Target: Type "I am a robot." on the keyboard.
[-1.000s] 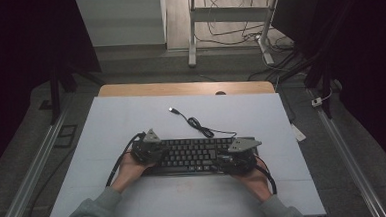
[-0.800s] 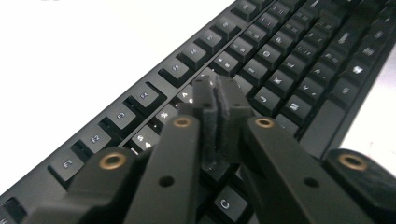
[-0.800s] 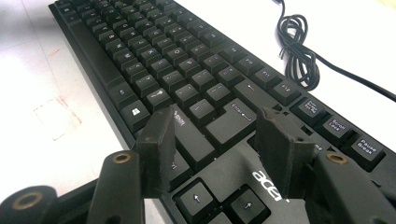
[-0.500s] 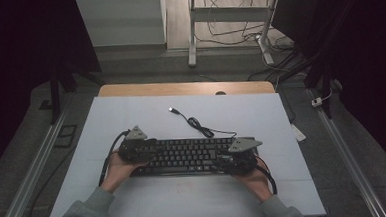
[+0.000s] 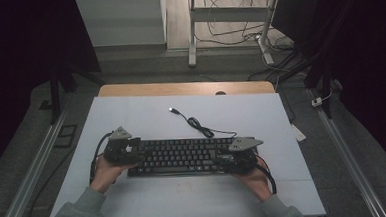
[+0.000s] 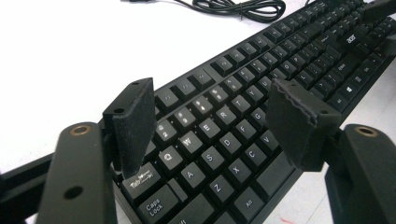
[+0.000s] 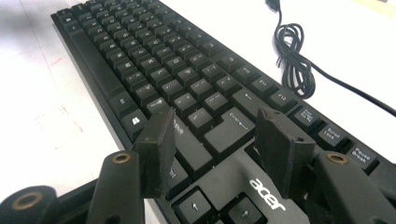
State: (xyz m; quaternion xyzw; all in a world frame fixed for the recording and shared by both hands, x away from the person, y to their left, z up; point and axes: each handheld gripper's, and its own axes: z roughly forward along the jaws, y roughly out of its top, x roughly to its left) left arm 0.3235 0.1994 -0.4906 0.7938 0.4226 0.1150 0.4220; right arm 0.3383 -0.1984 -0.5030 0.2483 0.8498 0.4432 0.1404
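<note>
High view: black keyboard (image 5: 183, 156) lies mid-table on white mat (image 5: 146, 116), its cable (image 5: 197, 123) curling away toward far side. Left gripper (image 5: 128, 151) at kbd's left end, right gripper (image 5: 232, 161) at right end.

Left gripper view: jaws just been opening, now wide apart above Q/W/Tab keys, nothing between pads.

Right gripper view: jaws parted over arrow/Enter area near logo; grip on kbd can't tell.

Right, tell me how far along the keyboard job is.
Done: the keyboard lies flat on the white table, its cable trailing loose behind it. In hand: the left gripper has just been opening, jaws wide over the Q-W-E keys, gripping nothing; the right gripper hovers open above the Enter end. Left: unclear, since neither gripper grips the keyboard.
</note>
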